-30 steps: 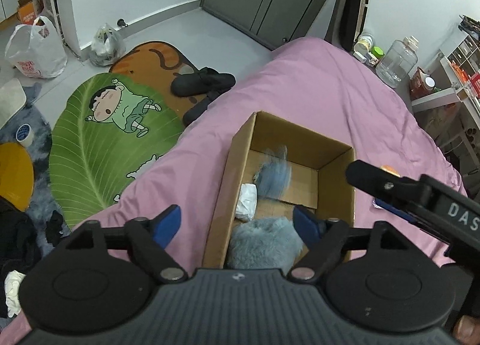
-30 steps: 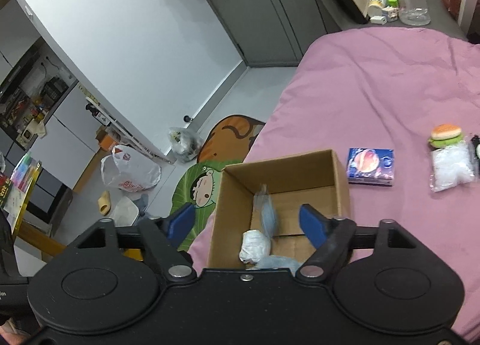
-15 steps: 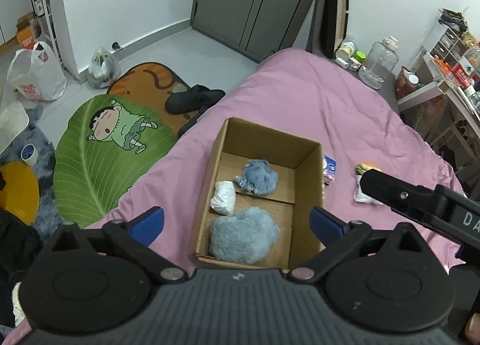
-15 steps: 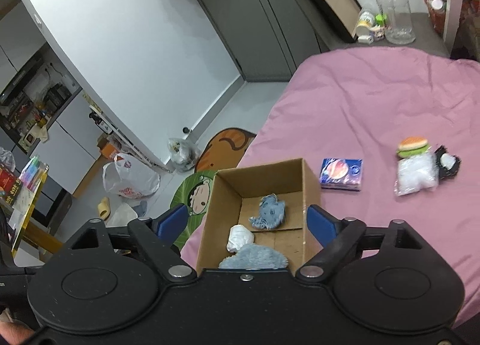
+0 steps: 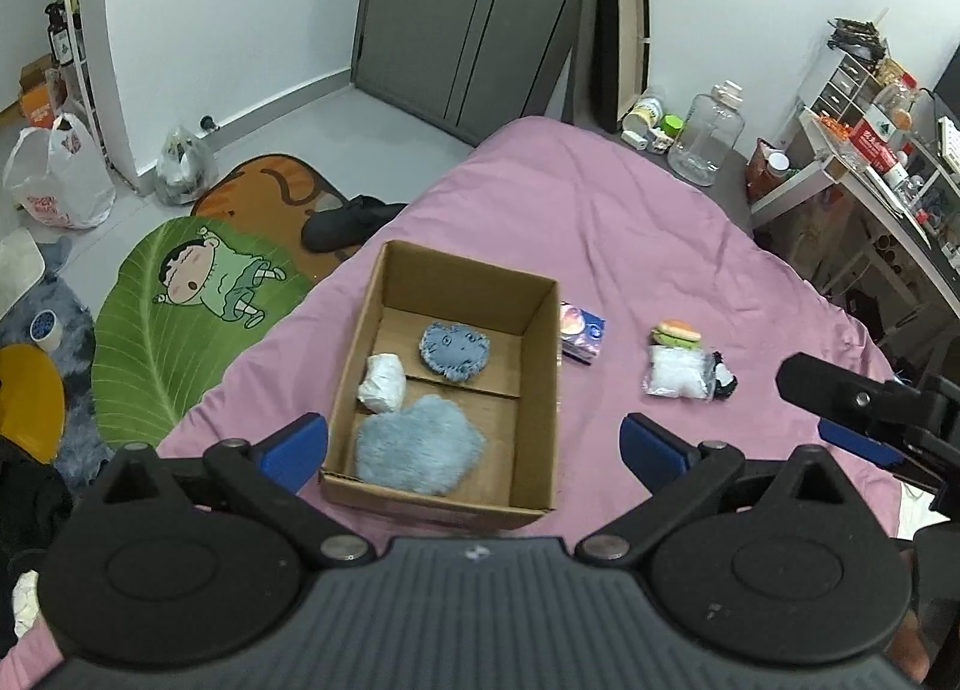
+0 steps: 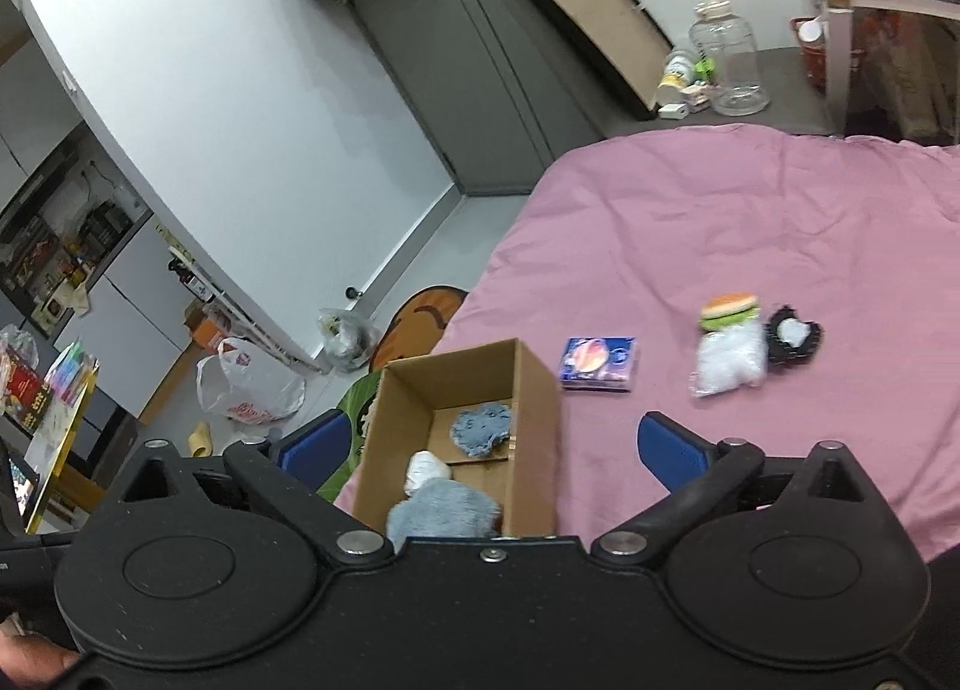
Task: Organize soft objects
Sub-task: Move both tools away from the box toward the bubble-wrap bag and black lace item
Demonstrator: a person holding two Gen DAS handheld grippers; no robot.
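Both grippers, left gripper (image 5: 474, 447) released and empty, right gripper (image 6: 492, 447) opening on nothing, hover over the cardboard box (image 5: 543, 384) holding three soft items; the burger toy (image 5: 675, 332) and plastic pouch (image 5: 673, 371), touching on the bed (image 5: 630, 246), risk being grabbed together.

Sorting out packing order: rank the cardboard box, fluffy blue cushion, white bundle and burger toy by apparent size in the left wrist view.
Largest to smallest:
1. cardboard box
2. fluffy blue cushion
3. white bundle
4. burger toy

The burger toy lies farther from the camera, so its last place is less sure.
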